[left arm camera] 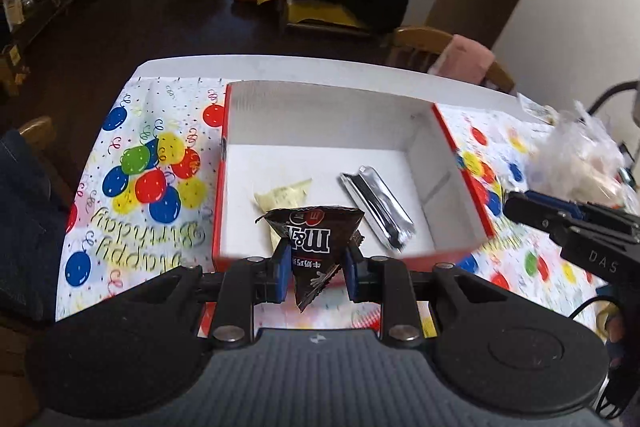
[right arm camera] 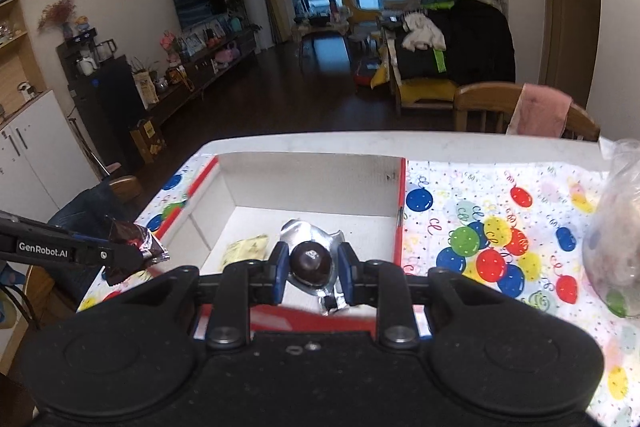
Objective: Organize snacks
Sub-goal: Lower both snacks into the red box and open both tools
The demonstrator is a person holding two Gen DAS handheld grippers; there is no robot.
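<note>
A red-sided box with a white inside (left arm camera: 328, 119) (right arm camera: 304, 183) sits on the table. In it lie a pale yellow packet (left arm camera: 284, 193) (right arm camera: 248, 249) and a silver packet (left arm camera: 376, 207). My left gripper (left arm camera: 314, 259) is shut on a brown M&M's packet (left arm camera: 314, 235) over the box's near edge; it also shows at the left of the right wrist view (right arm camera: 136, 241). My right gripper (right arm camera: 311, 269) is shut on a silver packet with a dark round snack (right arm camera: 311, 261), held above the box's near edge. The right gripper shows in the left wrist view (left arm camera: 516, 205).
A balloon "Happy Birthday" cloth (left arm camera: 152, 167) (right arm camera: 500, 235) covers the table. A clear plastic bag (left arm camera: 580, 163) (right arm camera: 616, 247) lies at the right. Wooden chairs (right arm camera: 500, 107) stand beyond the far edge, one with a pink cloth.
</note>
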